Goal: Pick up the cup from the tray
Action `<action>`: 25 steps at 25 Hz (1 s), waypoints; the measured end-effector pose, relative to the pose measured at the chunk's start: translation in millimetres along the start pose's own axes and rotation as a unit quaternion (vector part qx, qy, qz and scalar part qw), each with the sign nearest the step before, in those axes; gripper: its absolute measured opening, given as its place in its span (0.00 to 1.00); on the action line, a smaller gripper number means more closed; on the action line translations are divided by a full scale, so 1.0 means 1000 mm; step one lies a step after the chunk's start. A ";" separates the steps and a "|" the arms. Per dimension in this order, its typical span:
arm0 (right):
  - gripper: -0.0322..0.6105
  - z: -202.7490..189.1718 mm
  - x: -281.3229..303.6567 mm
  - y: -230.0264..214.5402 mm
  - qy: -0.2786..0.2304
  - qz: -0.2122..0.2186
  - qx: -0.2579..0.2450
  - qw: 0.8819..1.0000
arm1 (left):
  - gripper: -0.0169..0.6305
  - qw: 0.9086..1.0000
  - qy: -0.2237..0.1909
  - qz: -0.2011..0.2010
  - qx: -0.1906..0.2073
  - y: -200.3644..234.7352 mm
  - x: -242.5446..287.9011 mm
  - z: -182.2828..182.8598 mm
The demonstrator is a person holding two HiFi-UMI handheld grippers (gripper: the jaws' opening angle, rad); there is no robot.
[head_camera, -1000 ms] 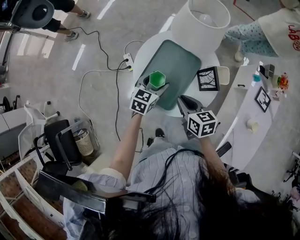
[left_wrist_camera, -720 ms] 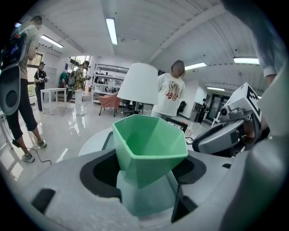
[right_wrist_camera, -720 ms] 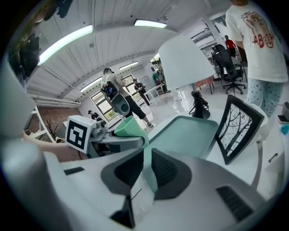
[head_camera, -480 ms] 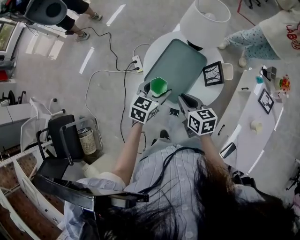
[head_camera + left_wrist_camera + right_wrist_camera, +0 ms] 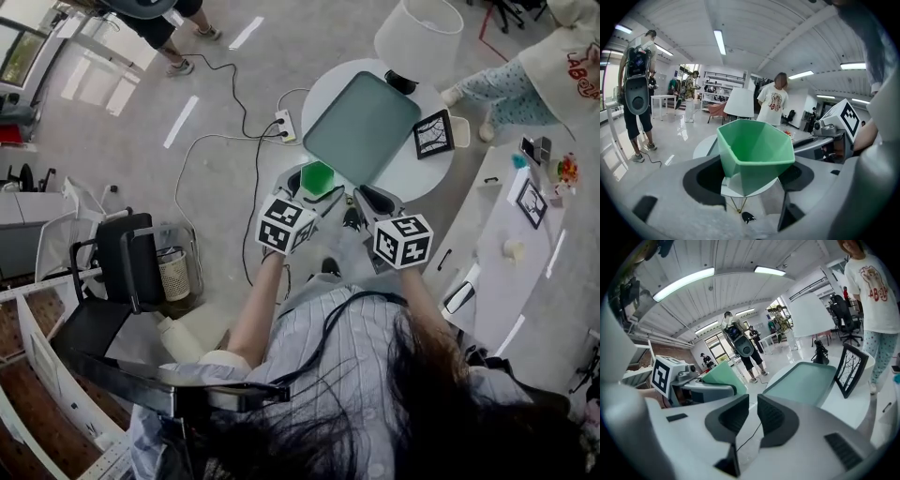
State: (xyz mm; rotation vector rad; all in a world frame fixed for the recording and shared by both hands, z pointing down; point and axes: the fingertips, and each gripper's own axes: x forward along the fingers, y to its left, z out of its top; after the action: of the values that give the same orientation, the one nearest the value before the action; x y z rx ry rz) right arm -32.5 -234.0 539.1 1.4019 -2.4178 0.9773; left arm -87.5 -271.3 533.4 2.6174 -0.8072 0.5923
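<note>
A pale floor with trailing cables is seen in the head view, and on it a round white surface (image 5: pixel 419 174) carrying a grey-green tray (image 5: pixel 361 127), a lamp shade (image 5: pixel 419 37) and a small picture frame (image 5: pixel 434 134). The green cup (image 5: pixel 318 175) is held in the left claw (image 5: pixel 310 187), off the tray and just beside its near edge. The right claw (image 5: pixel 366 200) is held close beside it, nearer the person.

In the left gripper view, the faceted cup (image 5: pixel 754 157) is seen upright and clenched between the two jaws of the left claw (image 5: pixel 751 180), with the round surface behind it.

In the right gripper view, the jaws of the right claw (image 5: pixel 753 414) are drawn nearly together and nothing is gripped between them. The tray (image 5: pixel 802 380) lies ahead with nothing on it, and the cup (image 5: pixel 723 377) is seen at the left.
</note>
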 end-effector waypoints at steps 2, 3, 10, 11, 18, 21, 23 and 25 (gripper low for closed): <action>0.16 -0.004 -0.006 0.010 -0.003 0.003 -0.004 1.000 | 0.55 1.000 -0.003 0.002 -0.001 -0.008 -0.013 -0.005; 0.16 -0.006 -0.009 0.015 -0.006 0.004 -0.006 1.000 | 0.55 1.000 -0.004 0.003 -0.001 -0.011 -0.019 -0.007; 0.16 -0.024 -0.032 0.042 -0.022 0.002 -0.006 1.000 | 0.55 1.000 -0.005 0.009 -0.004 -0.039 -0.058 -0.032; 0.16 -0.027 -0.036 0.044 -0.025 0.001 -0.005 1.000 | 0.55 1.000 -0.005 0.008 -0.004 -0.044 -0.063 -0.035; 0.16 -0.046 -0.059 0.063 -0.028 -0.008 -0.009 1.000 | 0.55 1.000 -0.001 -0.005 -0.014 -0.072 -0.085 -0.060; 0.16 -0.054 -0.068 0.069 -0.024 -0.011 -0.014 1.000 | 0.55 1.000 -0.003 -0.010 -0.017 -0.081 -0.089 -0.066; 0.16 -0.058 -0.073 0.070 -0.019 -0.013 -0.018 1.000 | 0.55 1.000 -0.005 -0.012 -0.018 -0.085 -0.090 -0.068; 0.16 -0.061 -0.078 0.071 -0.014 -0.016 -0.020 1.000 | 0.55 1.000 -0.008 -0.013 -0.020 -0.087 -0.092 -0.069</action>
State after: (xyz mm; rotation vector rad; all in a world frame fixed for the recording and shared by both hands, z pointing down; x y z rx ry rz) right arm -59.6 -116.9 518.6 1.4452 -2.4134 0.9017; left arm -124.4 -131.8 531.8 2.5950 -0.7803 0.5418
